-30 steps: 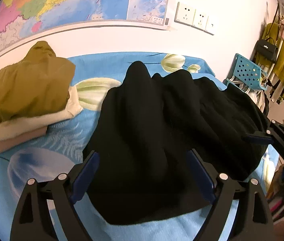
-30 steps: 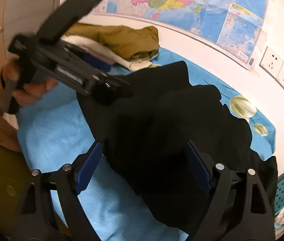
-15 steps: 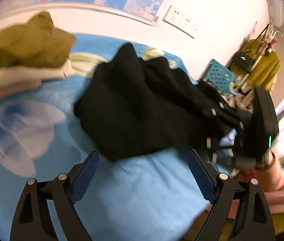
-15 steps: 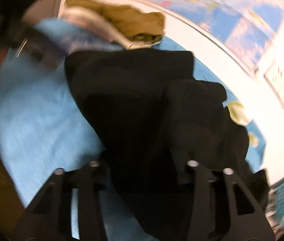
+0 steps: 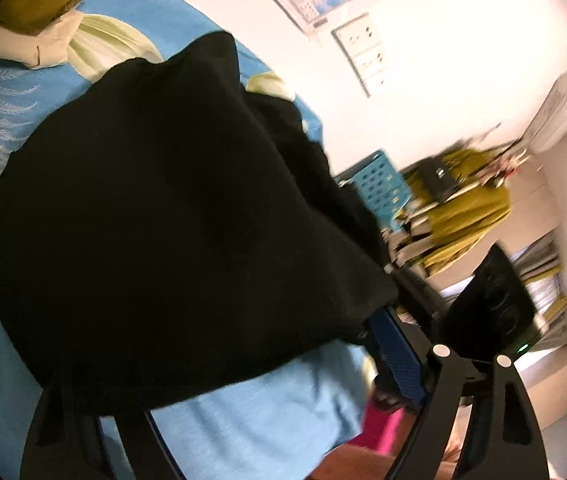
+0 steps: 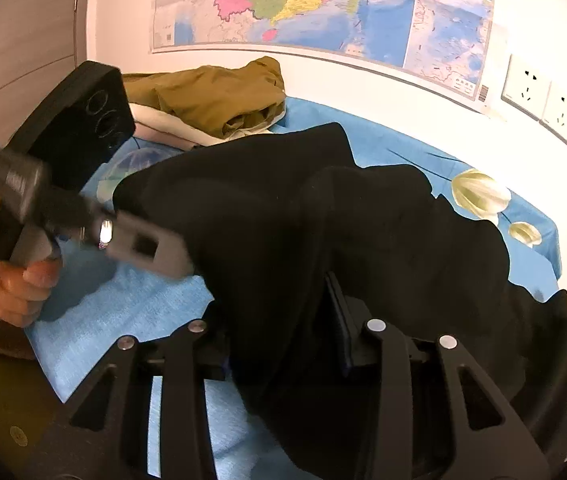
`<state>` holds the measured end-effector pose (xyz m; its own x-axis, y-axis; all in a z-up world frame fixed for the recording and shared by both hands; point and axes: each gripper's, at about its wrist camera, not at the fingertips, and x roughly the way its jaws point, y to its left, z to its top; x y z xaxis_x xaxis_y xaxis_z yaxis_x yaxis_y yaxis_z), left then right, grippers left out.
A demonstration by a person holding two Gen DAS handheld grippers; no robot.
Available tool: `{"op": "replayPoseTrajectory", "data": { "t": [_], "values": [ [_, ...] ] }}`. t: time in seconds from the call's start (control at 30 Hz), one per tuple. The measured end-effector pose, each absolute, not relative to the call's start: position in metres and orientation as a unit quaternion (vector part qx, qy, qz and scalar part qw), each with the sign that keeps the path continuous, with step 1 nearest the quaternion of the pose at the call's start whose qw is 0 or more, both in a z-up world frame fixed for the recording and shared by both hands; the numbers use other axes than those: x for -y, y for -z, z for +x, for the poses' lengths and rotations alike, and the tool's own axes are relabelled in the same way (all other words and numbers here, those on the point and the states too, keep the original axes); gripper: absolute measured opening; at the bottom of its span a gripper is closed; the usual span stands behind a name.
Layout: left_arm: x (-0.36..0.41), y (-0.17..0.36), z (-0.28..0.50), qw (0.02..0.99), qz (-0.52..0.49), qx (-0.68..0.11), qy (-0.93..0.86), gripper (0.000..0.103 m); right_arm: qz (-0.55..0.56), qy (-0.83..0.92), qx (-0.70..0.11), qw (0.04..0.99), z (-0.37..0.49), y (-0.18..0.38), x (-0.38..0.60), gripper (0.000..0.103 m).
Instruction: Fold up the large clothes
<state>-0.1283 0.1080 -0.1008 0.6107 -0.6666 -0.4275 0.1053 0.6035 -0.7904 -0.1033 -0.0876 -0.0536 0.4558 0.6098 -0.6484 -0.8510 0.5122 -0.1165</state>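
A large black garment (image 5: 155,216) lies bunched on the blue bed sheet (image 5: 267,412); it also fills the right wrist view (image 6: 363,232). My right gripper (image 6: 283,336) is shut on a fold of the black garment near its front edge. My left gripper (image 5: 243,376) has its jaws wide apart with the garment's hem draped over them; its left finger is hidden under the cloth. In the right wrist view the left gripper (image 6: 155,246) touches the garment's left edge.
A stack of folded clothes, olive on top of cream (image 6: 211,100), sits at the bed's far left by the wall. A blue perforated basket (image 5: 383,184) and hanging clothes (image 5: 467,208) stand beyond the bed's right end. A map (image 6: 323,4) hangs above.
My right gripper has closed on the garment's front fold. My left gripper has swung right and tilted, moving in onto the garment's hem.
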Motion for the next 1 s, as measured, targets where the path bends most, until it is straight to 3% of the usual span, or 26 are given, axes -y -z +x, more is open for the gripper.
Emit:
{"op": "replayPoseTrajectory", "data": {
  "t": [0.23, 0.4, 0.57, 0.7, 1.0],
  "values": [
    [-0.125, 0.11, -0.124, 0.791, -0.451, -0.343, 0.231, 0.084, -0.142, -0.472, -0.306, 0.815, -0.1, 0.049, 0.105, 0.052],
    [-0.119, 0.103, -0.104, 0.813, -0.408, -0.376, 0.178, 0.083, -0.031, -0.502, -0.34, 0.795, -0.108, 0.045, 0.152, 0.065],
    [-0.099, 0.095, -0.088, 0.834, -0.34, -0.412, 0.138, 0.067, 0.115, -0.464, -0.382, 0.791, -0.108, 0.049, 0.237, 0.076],
    [-0.087, 0.089, -0.086, 0.855, -0.267, -0.428, 0.119, 0.054, 0.206, -0.406, -0.425, 0.783, -0.105, 0.068, 0.29, 0.078],
    [-0.078, 0.093, -0.078, 0.858, -0.252, -0.431, 0.118, 0.055, 0.239, -0.292, -0.436, 0.817, -0.074, 0.084, 0.291, 0.083]
  ]
}}
